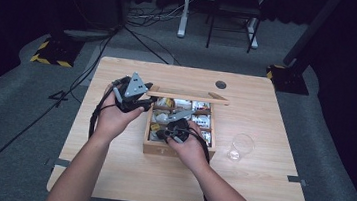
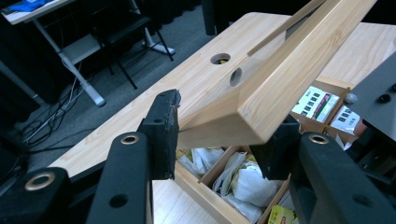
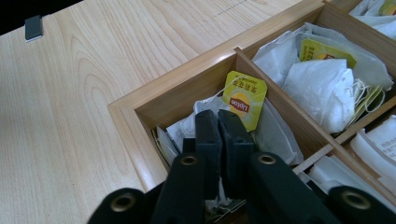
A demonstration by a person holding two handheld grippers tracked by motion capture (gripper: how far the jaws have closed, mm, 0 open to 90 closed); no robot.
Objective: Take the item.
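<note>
Wooden table (image 1: 108, 173), left gripper (image 2: 219, 135) clamping box lid (image 2: 280, 84), right gripper (image 3: 223, 126) closed beside yellow Lipton tag (image 3: 244, 99) (Chinese characters above).

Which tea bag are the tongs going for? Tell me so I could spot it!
Find the wooden box on the table, then its corner compartment where the right tongs reach in. The tea bag there is white, and its yellow Lipton tag stands up just past the shut tips.

A dark-curtained recording studio: grey carpet (image 1: 22, 129), floor cables (image 1: 145, 14), stand bases (image 1: 53, 49), lone wooden table (image 1: 108, 173).
</note>
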